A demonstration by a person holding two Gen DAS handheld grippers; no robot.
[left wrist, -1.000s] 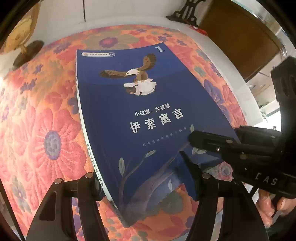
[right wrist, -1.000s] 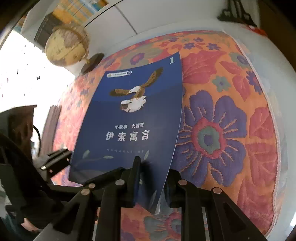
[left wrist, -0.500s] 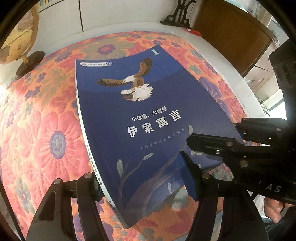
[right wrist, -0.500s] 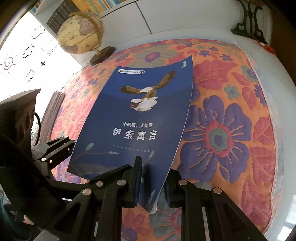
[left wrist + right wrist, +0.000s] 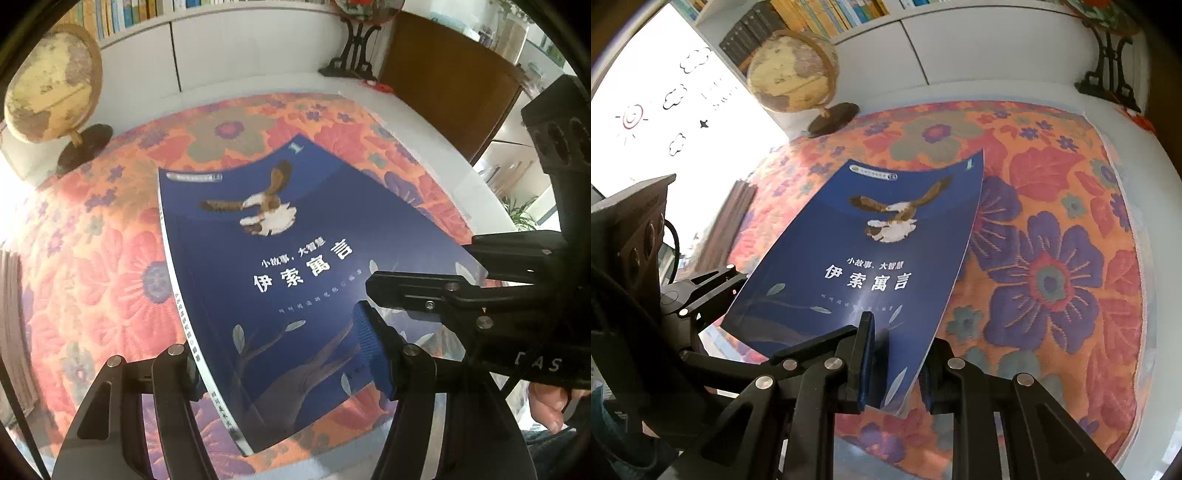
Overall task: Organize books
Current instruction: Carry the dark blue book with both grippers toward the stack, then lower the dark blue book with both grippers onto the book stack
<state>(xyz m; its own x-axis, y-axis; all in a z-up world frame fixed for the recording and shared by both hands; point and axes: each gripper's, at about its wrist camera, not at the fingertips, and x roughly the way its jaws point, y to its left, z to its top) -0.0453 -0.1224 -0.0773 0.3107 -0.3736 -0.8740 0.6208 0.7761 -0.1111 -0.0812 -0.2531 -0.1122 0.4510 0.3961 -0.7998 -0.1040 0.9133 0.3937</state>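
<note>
The right hand-held gripper (image 5: 897, 363) pinches the near right-hand corner of a dark blue book (image 5: 871, 254), one pad on the cover and the other beneath the pages. The left hand-held gripper (image 5: 277, 365) holds the same book across its near end, one finger at the white spine (image 5: 168, 258) and its blue-padded finger (image 5: 369, 350) against the cover, jaws set part-way apart. The book, bearing an eagle picture, white Chinese title and the numeral 1, is tilted above a floral orange-and-purple cloth (image 5: 1052, 280) spread over a white desk (image 5: 424, 122). A globe (image 5: 792, 70) stands at the far left, a black ornamental stand (image 5: 1108, 70) at the far right, and bookshelves (image 5: 827, 14) line the wall.
</note>
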